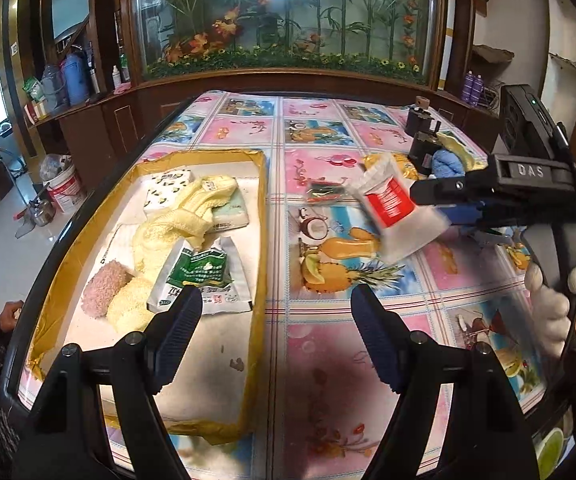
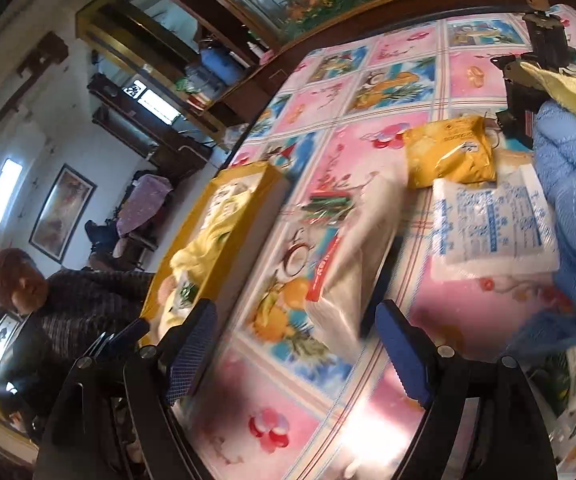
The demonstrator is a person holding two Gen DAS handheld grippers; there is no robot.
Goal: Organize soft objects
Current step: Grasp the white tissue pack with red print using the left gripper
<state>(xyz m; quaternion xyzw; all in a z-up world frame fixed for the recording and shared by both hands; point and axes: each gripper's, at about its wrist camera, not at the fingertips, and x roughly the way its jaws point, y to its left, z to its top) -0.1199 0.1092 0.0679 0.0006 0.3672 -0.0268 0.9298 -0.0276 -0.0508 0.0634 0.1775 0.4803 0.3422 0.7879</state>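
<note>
Looking along the left gripper [image 1: 276,308], its two fingers are seen spread wide with nothing between them, held over the tablecloth [image 1: 328,340] just right of the tray [image 1: 262,240]. In the tray lie a yellow cloth [image 1: 184,216], a green packet [image 1: 200,276], a tissue pack [image 1: 166,190], and pink [image 1: 102,288] and yellow [image 1: 130,304] sponges. Ahead and to the right, the right gripper [image 1: 428,196] is seen from the side, gripped by a gloved hand [image 1: 556,300]; a red-and-white pouch [image 1: 396,212] is at its tips, raised off the cloth, though the contact is blurred. A small dark wrapper [image 1: 324,192] lies just left of the pouch. In the right wrist view, the right gripper [image 2: 296,320] shows its fingers set apart, and the pouch [image 2: 352,256], smeared by motion, is seen between and ahead of them; whether it is clamped cannot be told. Beyond it lie a yellow bag [image 2: 448,156], a white printed pack [image 2: 492,232] and a blue towel [image 2: 568,200], while the tray [image 2: 208,216] stands to the left, near a seated person [image 2: 68,300].
</note>
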